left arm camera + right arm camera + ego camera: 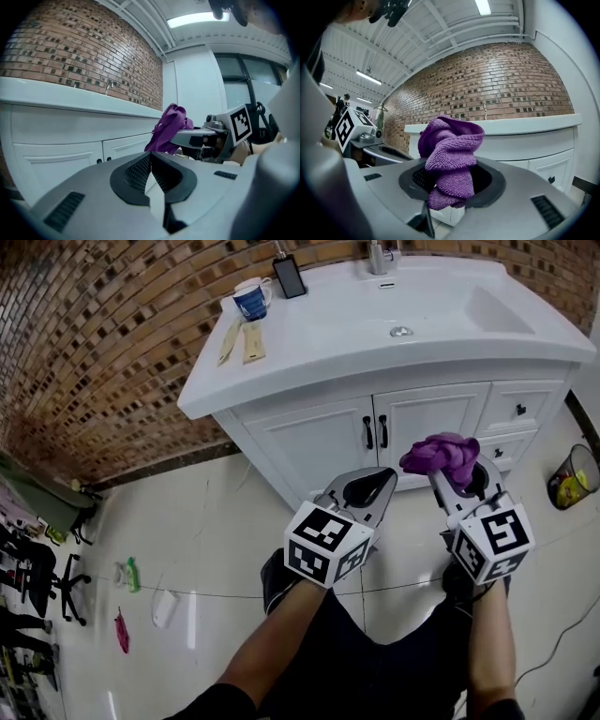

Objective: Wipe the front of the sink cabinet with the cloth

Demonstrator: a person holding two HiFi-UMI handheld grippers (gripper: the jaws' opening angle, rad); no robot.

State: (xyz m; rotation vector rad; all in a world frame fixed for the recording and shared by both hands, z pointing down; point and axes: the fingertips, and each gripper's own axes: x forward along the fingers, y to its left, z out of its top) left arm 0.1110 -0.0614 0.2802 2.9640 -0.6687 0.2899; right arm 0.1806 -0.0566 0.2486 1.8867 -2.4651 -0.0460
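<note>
Cloth (441,454), purple, bunched: clamped in the right tool (457,476), centre-right of the head view, held up just before the sink cabinet front (319,442), apparently not yet touching it. The cabinet front lies up-frame of the cloth, its long axis running left to right across the frame; right tool nearer, facing the right door and drawers. Left tool (373,488): jaws together, empty, just beside the right one. In the way: black door handles (375,432). Counter (328,334) above, bearing a cup (251,298); waste bin (574,476) at right edge
</note>
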